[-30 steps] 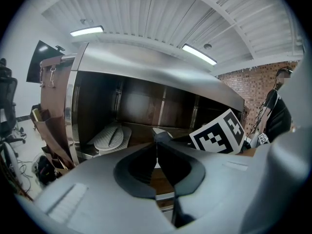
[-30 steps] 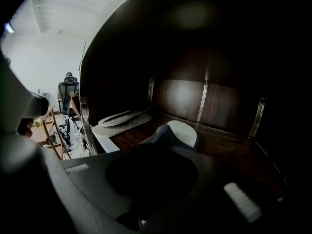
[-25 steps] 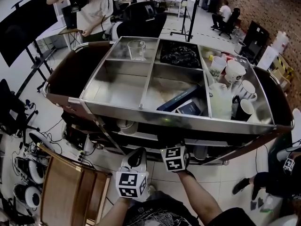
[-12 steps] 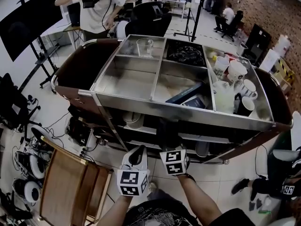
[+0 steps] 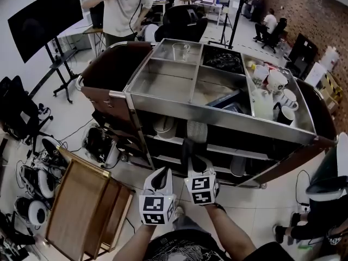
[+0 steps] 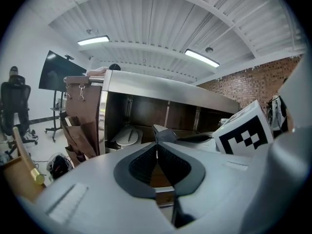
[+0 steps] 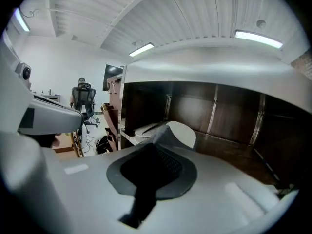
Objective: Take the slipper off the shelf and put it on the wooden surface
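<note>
Two pale slippers lie on the cart's middle shelf: a white slipper (image 5: 164, 126) to the left and a ribbed one (image 5: 197, 131) beside it. My right gripper (image 5: 188, 144) points at the shelf just below the ribbed slipper, jaws shut and empty. In the right gripper view that slipper (image 7: 183, 133) sits just past the jaw tips (image 7: 163, 136), with the other slipper (image 7: 145, 128) further left. My left gripper (image 5: 162, 173) hangs lower and nearer, shut with nothing in it. The left gripper view shows a slipper (image 6: 126, 136) left of its tips (image 6: 156, 133). The wooden surface (image 5: 76, 208) is at lower left.
The steel cart top (image 5: 163, 105) holds a glass (image 5: 180, 50), cups (image 5: 274, 80) and boxes. A bowl (image 5: 237, 166) sits on the lower shelf. A person (image 5: 128, 7) stands behind the cart. Bags and cables (image 5: 38, 173) lie on the floor at left.
The head view has pulled back and tilted, so the cart's shelves and slippers now show. Both grippers keep about the same place, jaws still shut.
</note>
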`<state>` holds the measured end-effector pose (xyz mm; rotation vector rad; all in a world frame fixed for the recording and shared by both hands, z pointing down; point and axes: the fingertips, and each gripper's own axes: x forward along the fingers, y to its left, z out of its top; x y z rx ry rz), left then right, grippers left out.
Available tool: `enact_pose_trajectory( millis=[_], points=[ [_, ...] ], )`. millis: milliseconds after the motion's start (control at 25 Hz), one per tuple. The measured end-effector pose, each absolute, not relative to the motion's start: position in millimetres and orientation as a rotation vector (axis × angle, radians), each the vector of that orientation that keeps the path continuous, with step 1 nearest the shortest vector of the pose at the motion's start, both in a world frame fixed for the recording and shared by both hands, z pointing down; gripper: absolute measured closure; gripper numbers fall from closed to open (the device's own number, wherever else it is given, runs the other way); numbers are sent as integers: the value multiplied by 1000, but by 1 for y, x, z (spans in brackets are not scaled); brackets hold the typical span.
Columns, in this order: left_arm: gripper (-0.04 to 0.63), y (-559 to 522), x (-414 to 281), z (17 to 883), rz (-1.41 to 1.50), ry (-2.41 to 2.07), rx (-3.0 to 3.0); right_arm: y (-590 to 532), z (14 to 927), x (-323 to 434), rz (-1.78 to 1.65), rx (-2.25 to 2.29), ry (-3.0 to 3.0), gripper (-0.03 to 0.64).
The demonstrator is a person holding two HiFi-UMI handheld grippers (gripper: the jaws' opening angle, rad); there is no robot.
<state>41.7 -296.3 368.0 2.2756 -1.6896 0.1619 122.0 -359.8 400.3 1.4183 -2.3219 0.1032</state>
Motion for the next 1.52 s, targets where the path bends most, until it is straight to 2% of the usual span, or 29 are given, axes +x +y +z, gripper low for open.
enact_pose_trajectory(
  millis=[640, 1520],
  points=[
    [595, -212, -1, 369, 125, -1793, 2174, -264, 381, 59, 37, 1258, -2436, 606],
    [595, -93, -139, 369, -74, -2201, 1737, -141, 366, -99, -203, 691, -2660, 606]
  ],
)
